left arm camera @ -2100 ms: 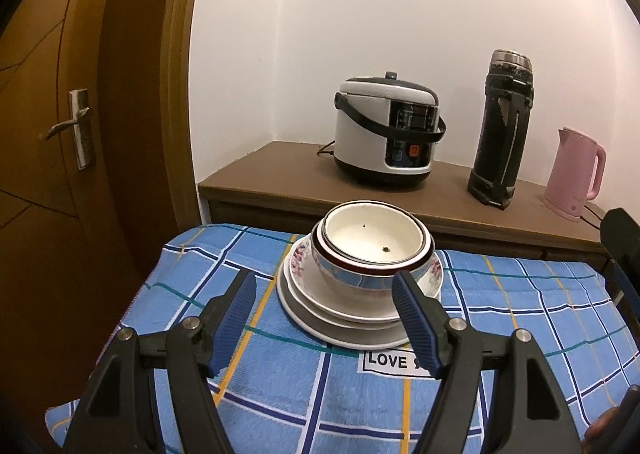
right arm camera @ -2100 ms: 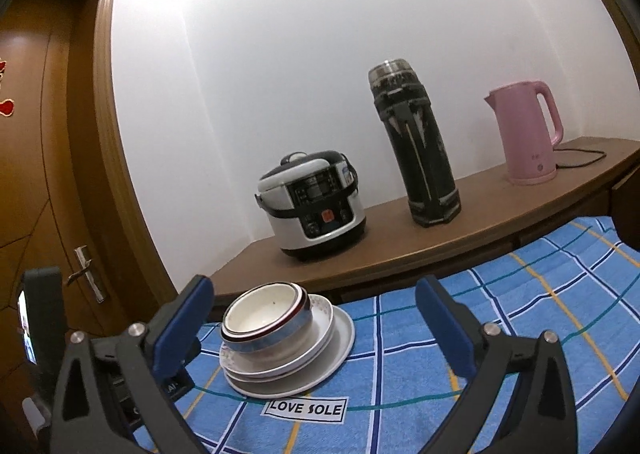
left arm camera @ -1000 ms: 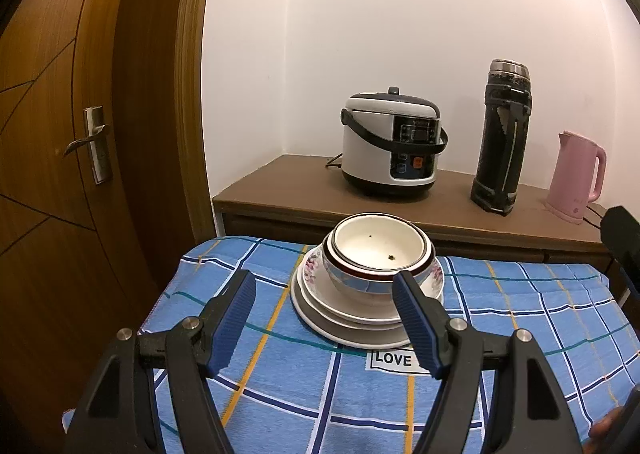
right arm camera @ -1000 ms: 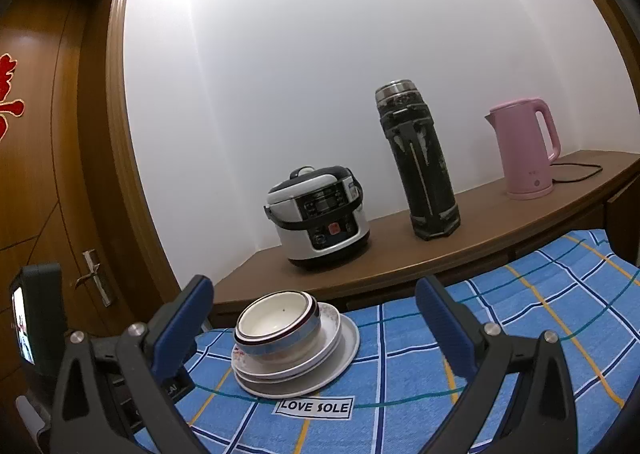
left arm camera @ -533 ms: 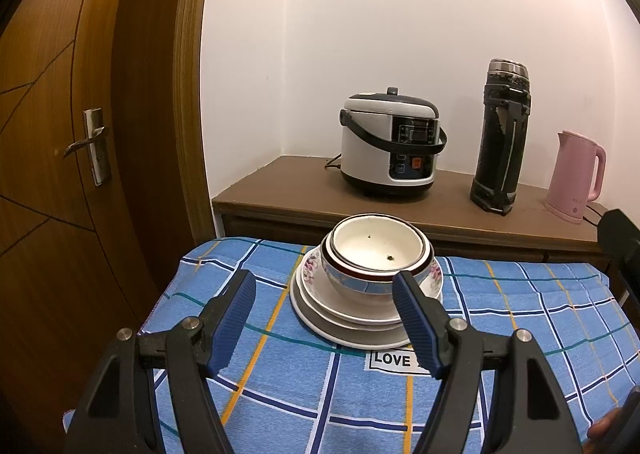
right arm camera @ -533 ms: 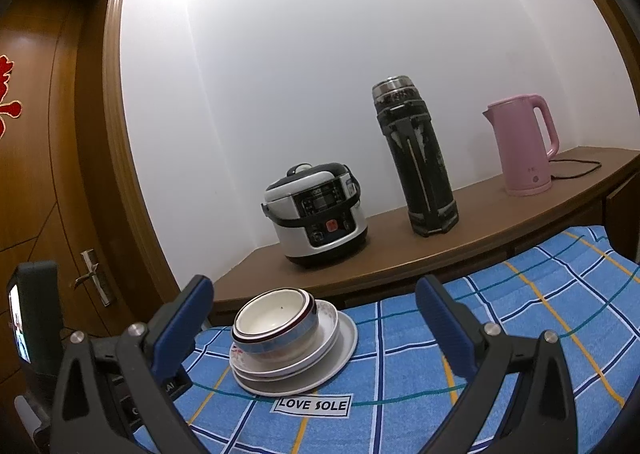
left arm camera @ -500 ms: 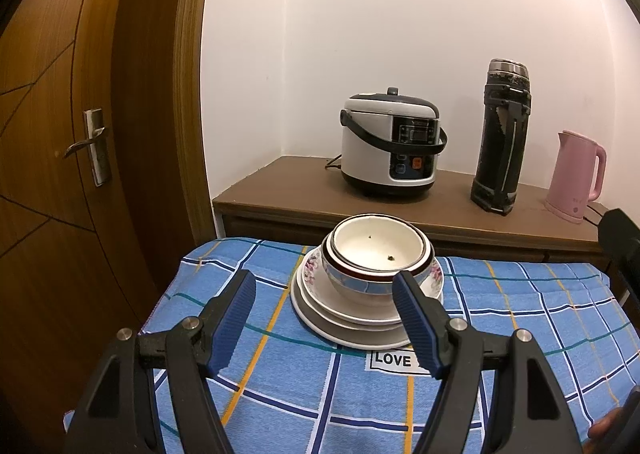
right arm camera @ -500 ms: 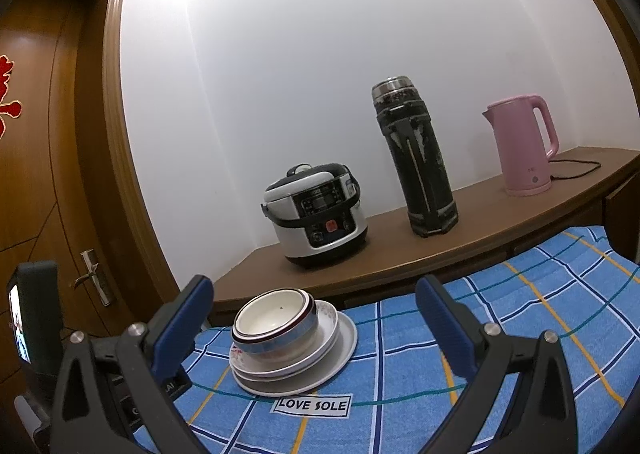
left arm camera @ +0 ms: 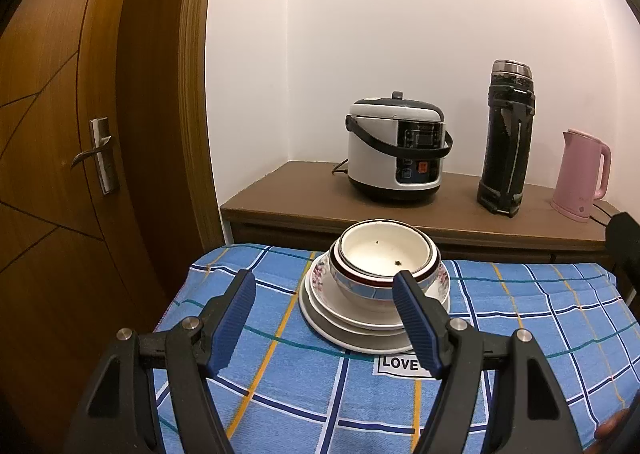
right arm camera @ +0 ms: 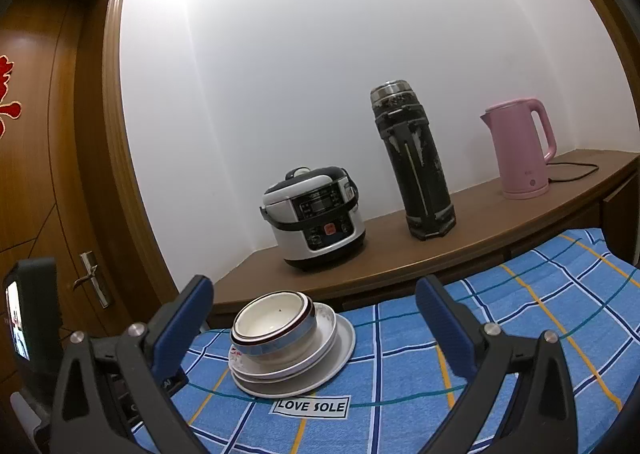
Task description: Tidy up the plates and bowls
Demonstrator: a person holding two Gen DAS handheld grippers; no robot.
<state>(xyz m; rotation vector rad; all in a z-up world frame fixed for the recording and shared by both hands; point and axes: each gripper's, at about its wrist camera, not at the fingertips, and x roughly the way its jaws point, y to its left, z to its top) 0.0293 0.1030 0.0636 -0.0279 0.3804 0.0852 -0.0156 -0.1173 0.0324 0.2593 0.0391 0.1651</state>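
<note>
Bowl [left arm camera: 386,254] nested on top of stacked plates [left arm camera: 352,328], whole pile centred on the checked-cloth tabletop [left arm camera: 280,394], just behind the "LOVE SOLE" label [right arm camera: 312,406]. A few dark specks inside bowl. Appears to be two bowls nested, hard to confirm. Left gripper [left arm camera: 326,318] hanging just short of pile, fingers [left arm camera: 416,324] wide apart, holding nothing. Right gripper [right arm camera: 312,320] off to the side of the pile, also spread wide and empty. Rice cooker [left arm camera: 396,156], black flask [left arm camera: 506,140], pink kettle [left arm camera: 582,176] on wooden sideboard [left arm camera: 280,198] behind, well apart. Looks like stacking done, or not yet undone. Risks: glazed rim slipping from rubber pads; nested bowl lifting its neighbour; cloth dragging under plates.
</note>
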